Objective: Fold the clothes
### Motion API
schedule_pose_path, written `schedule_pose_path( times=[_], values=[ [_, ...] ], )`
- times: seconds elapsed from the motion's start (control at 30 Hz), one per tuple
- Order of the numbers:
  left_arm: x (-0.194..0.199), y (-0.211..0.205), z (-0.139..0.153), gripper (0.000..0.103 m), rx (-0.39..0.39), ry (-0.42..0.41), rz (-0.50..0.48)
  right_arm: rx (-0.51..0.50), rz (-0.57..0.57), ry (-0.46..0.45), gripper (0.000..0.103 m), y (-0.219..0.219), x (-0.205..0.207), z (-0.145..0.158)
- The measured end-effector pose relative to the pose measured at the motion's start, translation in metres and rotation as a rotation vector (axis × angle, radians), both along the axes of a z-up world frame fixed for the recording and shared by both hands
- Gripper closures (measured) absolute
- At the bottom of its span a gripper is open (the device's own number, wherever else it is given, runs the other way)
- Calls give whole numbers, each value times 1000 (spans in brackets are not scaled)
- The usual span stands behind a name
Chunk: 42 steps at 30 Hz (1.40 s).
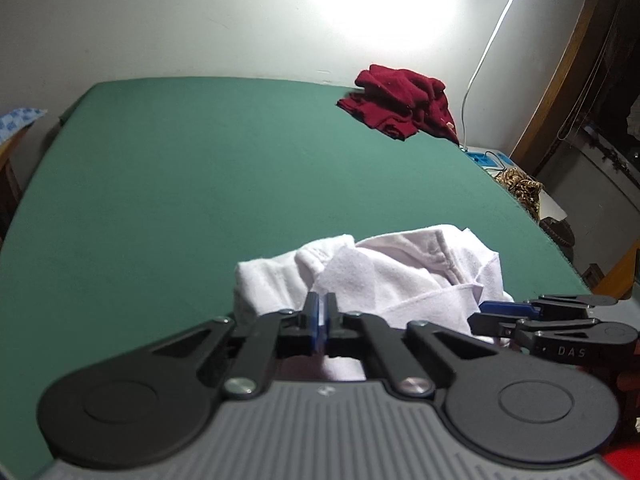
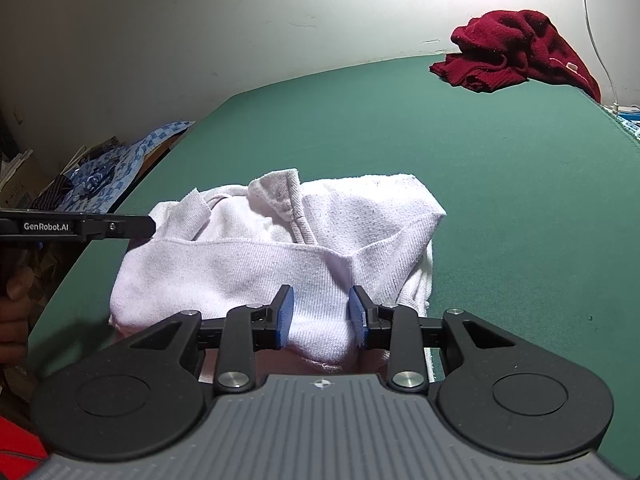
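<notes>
**White garment at near edge, left jaws clamped together, right jaws parted**

The white garment [image 2: 276, 256] is seen bunched in a loose heap on the green table [image 1: 200, 168], at the near edge, directly ahead of both grippers. Its ribbed hem is folded across the front, and a cuff or collar piece stands up at the back of the heap.

Left gripper [image 1: 320, 316]: jaws are pressed together, blue pads face to face. White cloth lies right behind and under the tips, but whether any fabric is pinched between the pads cannot be told. In the right wrist view the same gripper is seen from the side at the left edge of the garment, tip touching or just over the cloth.

Right gripper [image 2: 322, 312]: jaws are held partly apart, with a rounded fold of the white garment lying between the blue pads. Pad contact on the cloth is not clearly seen; a gap is visible on each side, so the fold is taken as released, not clamped.

A dark red garment [image 1: 400, 100] is left crumpled at the far right corner of the table, well apart from the white one, against the wall [image 1: 200, 20]. A white cable [image 1: 492, 40] is run down the wall just beside it.
</notes>
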State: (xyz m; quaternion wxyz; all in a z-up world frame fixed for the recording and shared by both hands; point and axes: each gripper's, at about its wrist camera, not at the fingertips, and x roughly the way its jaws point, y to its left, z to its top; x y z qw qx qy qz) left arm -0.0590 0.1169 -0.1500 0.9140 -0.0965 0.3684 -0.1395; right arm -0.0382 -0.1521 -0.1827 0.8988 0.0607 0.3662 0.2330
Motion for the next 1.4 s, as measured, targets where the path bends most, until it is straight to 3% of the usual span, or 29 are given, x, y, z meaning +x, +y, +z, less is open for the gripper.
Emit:
schedule_pose_path(
  times=[0.03,0.1,0.13,0.23,0.3,0.4,0.7,0.8,1.0,1.2,1.33,1.4],
  values=[
    [2,1,0,103,-10,-1,-5,-1,2,0,70,0,0,0],
    [11,2,-2,74,-28,17,-29,-3,5,-1,69,0,0,0],
    [15,3,-3,73,-33,28,-40,-4,5,-3,69,0,-1,0],
    [22,2,-7,81,-32,52,-69,-6,8,-7,69,0,-2,0],
    [21,1,-7,99,-37,57,-74,-6,9,-12,69,1,-5,0],
    [13,-2,-4,103,-5,37,-49,-2,9,-18,69,-1,-6,-1],
    [-12,-12,4,103,113,-27,17,14,-16,-54,71,-2,-8,8],
    [-19,-9,4,103,125,-29,56,66,-1,-121,70,-5,-8,23],
    [-32,1,4,103,127,-22,123,64,19,-92,70,4,-3,20],
    [-31,-5,4,103,112,-13,91,141,147,-109,67,24,19,32],
    [-31,-15,7,103,128,-25,63,140,266,-115,63,55,50,34],
    [-33,-15,6,96,126,-17,61,134,317,-89,63,69,64,29]
  ],
)
